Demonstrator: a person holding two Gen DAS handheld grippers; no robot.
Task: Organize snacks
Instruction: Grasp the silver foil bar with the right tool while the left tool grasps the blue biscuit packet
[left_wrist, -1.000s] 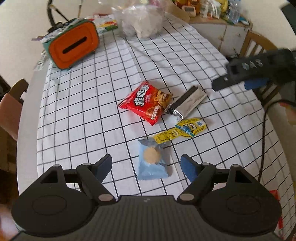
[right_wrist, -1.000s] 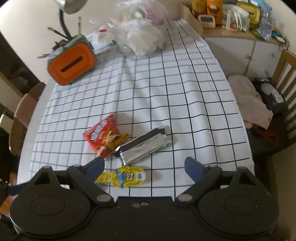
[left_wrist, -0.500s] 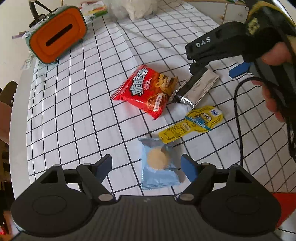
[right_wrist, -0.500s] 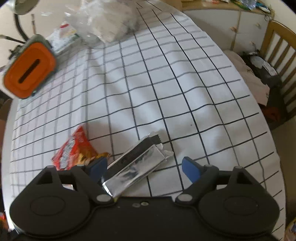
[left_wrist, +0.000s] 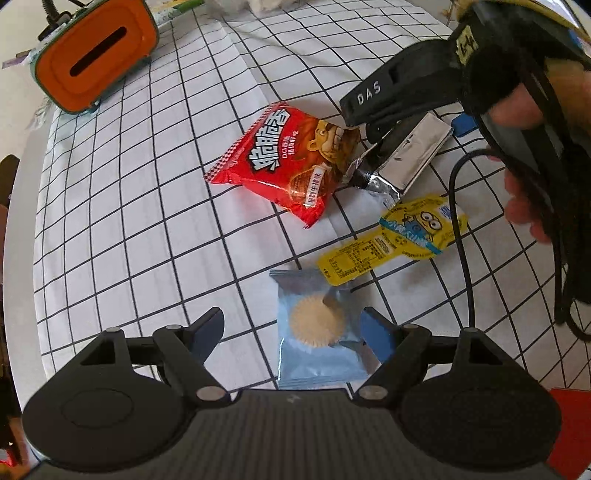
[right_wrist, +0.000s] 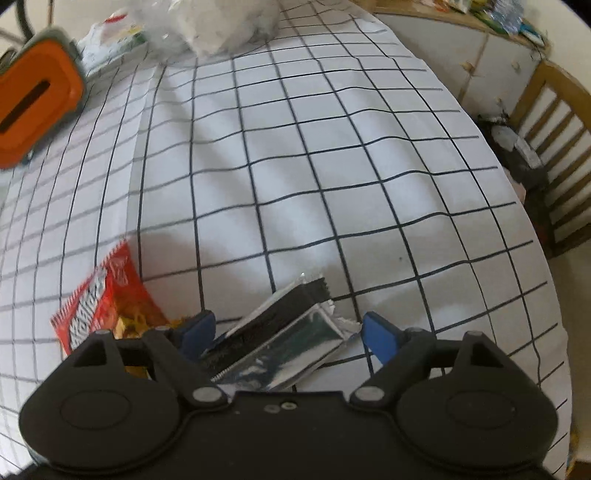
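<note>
Several snack packets lie on the checked tablecloth (left_wrist: 147, 221). A pale blue cookie packet (left_wrist: 317, 328) rests flat between the pads of my left gripper (left_wrist: 293, 334), which is open; the right pad hangs over the packet's edge. Beyond it lie a yellow cartoon packet (left_wrist: 399, 236) and a red snack bag (left_wrist: 291, 162) (right_wrist: 107, 306). My right gripper (right_wrist: 290, 330) (left_wrist: 417, 136) is low over a silver and black foil packet (right_wrist: 280, 332) (left_wrist: 406, 151). It is open, with the packet lying slantwise between its fingers. A hand (left_wrist: 524, 110) holds it.
An orange tissue box (left_wrist: 96, 55) (right_wrist: 33, 107) stands at the far left and a clear plastic bag (right_wrist: 221, 22) at the far end. A wooden chair (right_wrist: 554, 129) stands past the table's right edge. A black cable (left_wrist: 461, 221) trails from the right gripper over the cloth.
Both grippers have sunk toward the table. The left came down around the blue packet. The right moved over the silver packet, which now lies between its fingers, and its jaws narrowed a little.
</note>
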